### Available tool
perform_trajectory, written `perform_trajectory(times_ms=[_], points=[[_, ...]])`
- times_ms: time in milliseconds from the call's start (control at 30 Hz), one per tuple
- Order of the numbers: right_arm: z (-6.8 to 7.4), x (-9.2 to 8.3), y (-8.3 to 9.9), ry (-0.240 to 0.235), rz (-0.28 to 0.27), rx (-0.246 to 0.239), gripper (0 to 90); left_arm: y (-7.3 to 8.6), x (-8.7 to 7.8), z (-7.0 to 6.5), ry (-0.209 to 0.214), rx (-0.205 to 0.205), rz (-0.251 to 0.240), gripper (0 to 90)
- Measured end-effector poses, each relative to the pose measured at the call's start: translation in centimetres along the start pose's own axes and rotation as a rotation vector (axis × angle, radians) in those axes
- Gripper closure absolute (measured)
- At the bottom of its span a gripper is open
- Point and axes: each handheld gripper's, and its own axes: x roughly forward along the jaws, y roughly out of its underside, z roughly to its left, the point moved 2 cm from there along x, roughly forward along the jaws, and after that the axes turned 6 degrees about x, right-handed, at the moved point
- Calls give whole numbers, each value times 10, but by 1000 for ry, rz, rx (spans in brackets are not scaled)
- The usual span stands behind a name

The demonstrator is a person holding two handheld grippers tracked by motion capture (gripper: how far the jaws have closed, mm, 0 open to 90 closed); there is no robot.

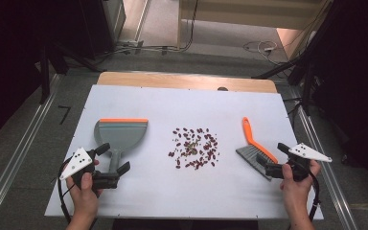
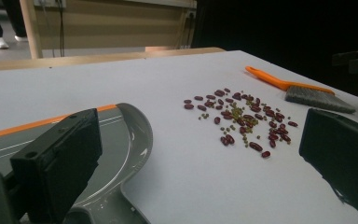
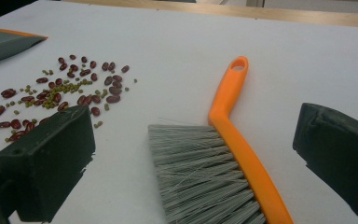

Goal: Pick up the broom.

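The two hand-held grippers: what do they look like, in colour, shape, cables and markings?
Each one, the left gripper and the right gripper, has a black body and two blocky black fingers. On top of each sits a pale grey three-cornered plate marked with small black dots. A thin black cable trails from each toward the person. The forearms show no sleeves.

Both forearms come in from the near edge of the bench. The left hand holds the left gripper low, its jaws spread wide and pointing up and to the right. The right hand holds the right gripper, jaws likewise wide apart, angled toward the left.
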Motion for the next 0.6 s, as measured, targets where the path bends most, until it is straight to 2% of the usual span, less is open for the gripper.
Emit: perform_trajectory(times_ms=[300, 600], points=[[7, 1, -5, 0, 5, -17, 0, 0, 2, -1, -2, 3, 3, 3], [10, 5, -21, -6, 7, -30, 0, 1, 0, -1, 0, 6, 7, 3]])
